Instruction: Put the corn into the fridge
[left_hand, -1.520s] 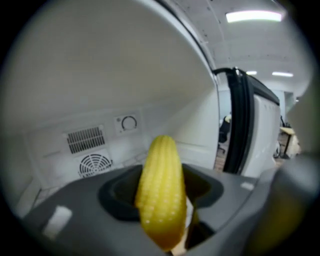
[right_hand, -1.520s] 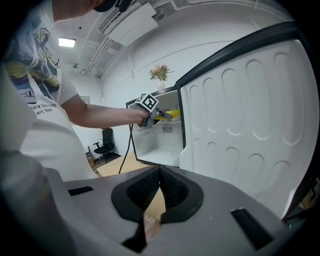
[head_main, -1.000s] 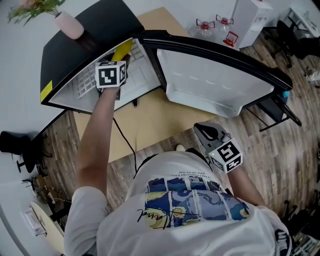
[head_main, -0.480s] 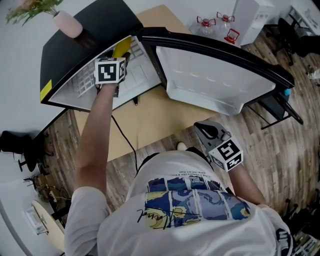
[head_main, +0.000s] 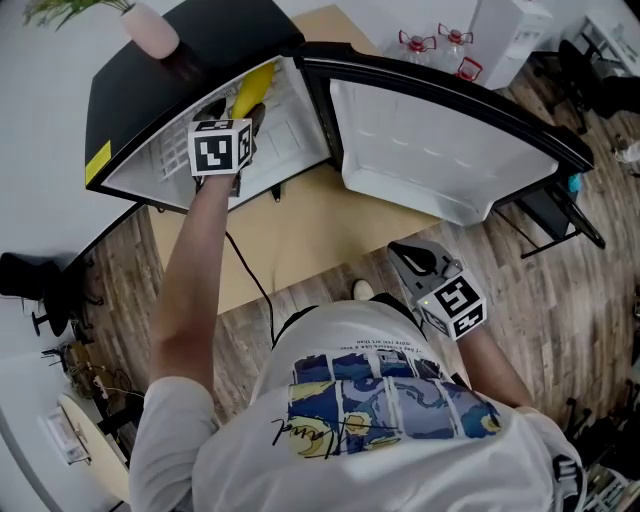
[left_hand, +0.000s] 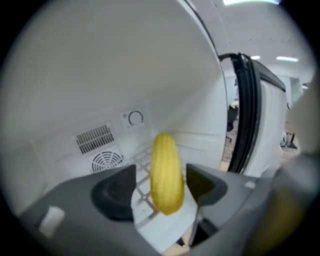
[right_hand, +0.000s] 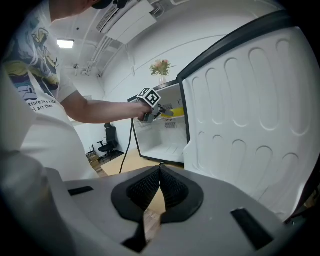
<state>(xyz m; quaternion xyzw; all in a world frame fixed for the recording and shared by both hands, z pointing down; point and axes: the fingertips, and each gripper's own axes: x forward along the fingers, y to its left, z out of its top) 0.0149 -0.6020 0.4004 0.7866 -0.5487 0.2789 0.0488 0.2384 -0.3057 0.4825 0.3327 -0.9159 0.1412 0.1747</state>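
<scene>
The yellow corn (left_hand: 166, 172) lies on the wire shelf inside the black mini fridge (head_main: 190, 45), its tip pointing out at me. My left gripper (left_hand: 160, 194) reaches into the fridge. Its jaws are opening on either side of the corn, and a gap shows at the left pad (left_hand: 117, 192). In the head view the corn (head_main: 250, 92) shows just beyond the left gripper (head_main: 240, 115). My right gripper (head_main: 405, 262) hangs low beside my body, well clear of the fridge. It is shut with nothing in it (right_hand: 160, 172).
The fridge door (head_main: 440, 150) stands wide open to the right, its white inner liner (right_hand: 250, 110) close to my right gripper. A pink vase (head_main: 152, 28) stands on the fridge top. A black cable (head_main: 250, 275) runs over the tan floor mat.
The left gripper has loosened around the corn and drawn back slightly, so more of the corn shows beyond it. The right gripper has kept still.
</scene>
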